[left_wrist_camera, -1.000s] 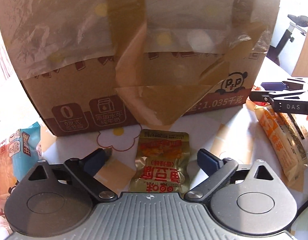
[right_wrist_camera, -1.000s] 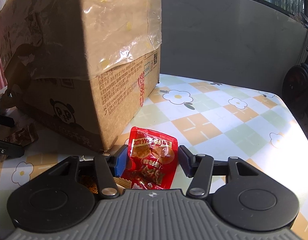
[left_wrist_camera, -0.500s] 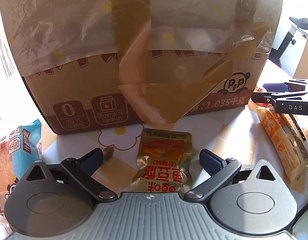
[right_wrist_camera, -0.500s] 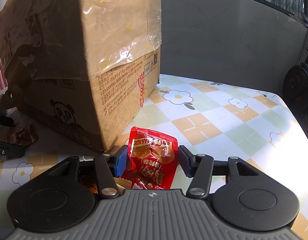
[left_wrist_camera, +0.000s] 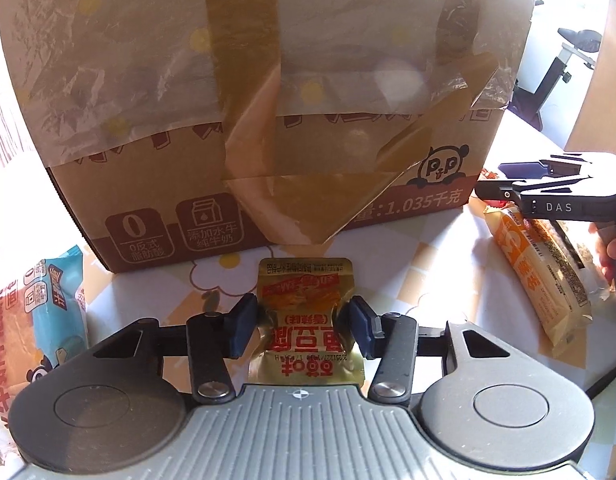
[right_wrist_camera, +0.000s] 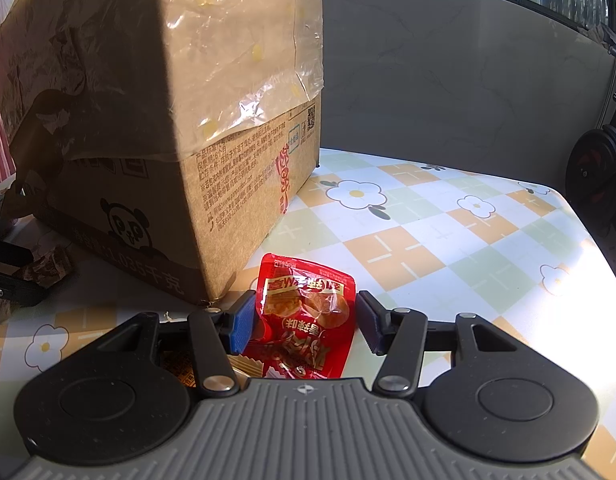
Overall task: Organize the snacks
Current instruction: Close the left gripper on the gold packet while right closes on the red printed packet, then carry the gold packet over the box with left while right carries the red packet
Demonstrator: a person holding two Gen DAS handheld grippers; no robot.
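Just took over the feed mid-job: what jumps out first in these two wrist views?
The big brown cardboard box, draped in clear plastic and peeling tape, fills the background of both views. In the left wrist view the left claw has its fingers pressed against a crinkled gold foil snack packet on the flower-patterned tablecloth. In the right wrist view a glossy red snack packet lies between the right claw fingers, not visibly squeezed.

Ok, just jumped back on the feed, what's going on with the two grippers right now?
Each gripper straddles a snack in front of the cardboard box. The left gripper has its fingers pressed against a gold packet, which crumples between them. The right gripper has a red packet between its fingers, with a gap on the right side. Both packets lie on the tablecloth.
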